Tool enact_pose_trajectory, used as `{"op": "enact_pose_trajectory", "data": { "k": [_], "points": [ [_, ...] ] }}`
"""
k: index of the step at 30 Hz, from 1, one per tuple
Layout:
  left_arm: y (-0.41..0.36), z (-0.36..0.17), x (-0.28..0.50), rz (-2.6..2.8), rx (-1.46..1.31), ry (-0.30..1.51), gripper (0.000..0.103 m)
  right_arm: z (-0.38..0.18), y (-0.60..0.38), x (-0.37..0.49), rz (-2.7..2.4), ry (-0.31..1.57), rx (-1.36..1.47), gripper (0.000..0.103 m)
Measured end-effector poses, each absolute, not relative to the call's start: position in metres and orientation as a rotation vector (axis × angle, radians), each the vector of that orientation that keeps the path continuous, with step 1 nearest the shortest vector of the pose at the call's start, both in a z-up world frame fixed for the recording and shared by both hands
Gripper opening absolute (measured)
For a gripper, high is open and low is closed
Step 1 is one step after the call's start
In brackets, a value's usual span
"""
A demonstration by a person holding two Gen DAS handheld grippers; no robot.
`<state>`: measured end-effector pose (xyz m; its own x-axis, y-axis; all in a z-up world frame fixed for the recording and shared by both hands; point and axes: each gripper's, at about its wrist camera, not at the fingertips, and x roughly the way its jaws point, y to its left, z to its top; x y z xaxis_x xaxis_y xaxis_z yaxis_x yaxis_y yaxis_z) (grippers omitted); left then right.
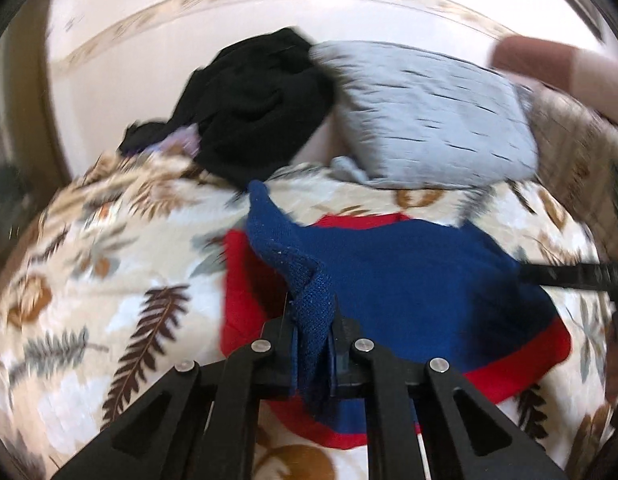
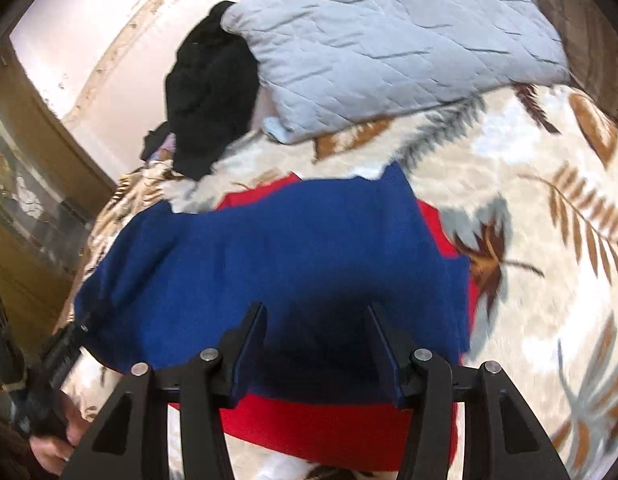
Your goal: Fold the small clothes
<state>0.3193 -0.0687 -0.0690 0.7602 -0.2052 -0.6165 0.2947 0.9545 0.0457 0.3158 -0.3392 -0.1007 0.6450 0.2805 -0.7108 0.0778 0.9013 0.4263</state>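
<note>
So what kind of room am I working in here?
Most likely a bedroom: the blue and red garment lies on a leaf-print blanket spread like bedding, with a grey quilted pillow behind it and a pile of dark clothes beside the pillow.

Red garment (image 2: 341,436) mostly covered by blue knit (image 2: 293,256). Black clothes (image 1: 253,108) at bed's far edge motion-blurred, partly tucked behind grey quilted pillow (image 1: 433,116). Small lilac item (image 1: 181,142) under them unidentifiable.
</note>
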Motion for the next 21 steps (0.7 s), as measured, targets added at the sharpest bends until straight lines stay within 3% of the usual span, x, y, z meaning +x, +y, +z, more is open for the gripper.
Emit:
{"op": "enact_pose_trajectory", "data": {
  "k": [10,16,21],
  "points": [
    [-0.110,-0.086,0.297,-0.385,0.280,0.653,0.010,-0.078,-0.331,0.360,0.389,0.956,0.607,0.070],
    [-0.087,-0.086,0.301,-0.332,0.260,0.635,0.015,-0.113,-0.303,0.434,0.407,1.162,0.715,0.071],
    [-0.045,-0.084,0.313,-0.230,0.145,0.664,0.018,-0.143,-0.285,0.458,0.333,1.219,0.788,0.072]
  ]
}}
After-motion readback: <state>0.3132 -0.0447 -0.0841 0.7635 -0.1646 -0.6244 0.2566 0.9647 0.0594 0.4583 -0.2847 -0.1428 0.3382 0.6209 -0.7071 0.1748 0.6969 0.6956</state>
